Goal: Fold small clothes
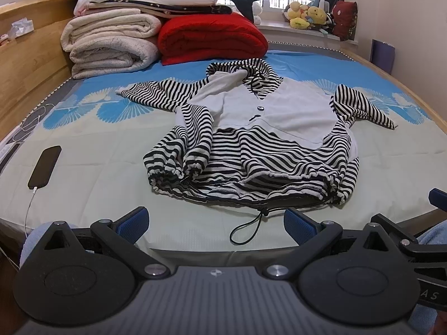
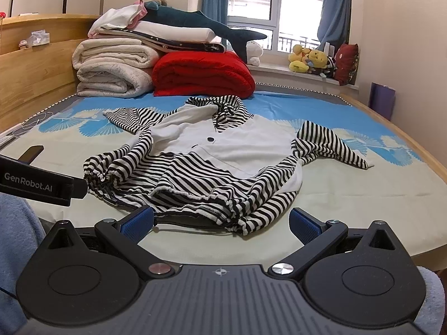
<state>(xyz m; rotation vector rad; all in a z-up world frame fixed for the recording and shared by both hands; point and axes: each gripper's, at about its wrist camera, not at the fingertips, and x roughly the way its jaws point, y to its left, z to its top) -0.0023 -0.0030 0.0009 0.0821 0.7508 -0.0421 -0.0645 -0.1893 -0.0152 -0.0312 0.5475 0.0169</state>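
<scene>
My left gripper [image 1: 216,224] and right gripper [image 2: 222,223] both hover spread wide and empty over the near edge of the bed [image 1: 92,167]. The striped hooded top [image 1: 251,139] lies rumpled mid-bed, sleeves splayed, its hem cord [image 1: 248,229] seemingly trailing toward me.

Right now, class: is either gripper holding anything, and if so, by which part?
Nothing is held. The left gripper and right gripper are both open, short of the striped hoodie.
</scene>
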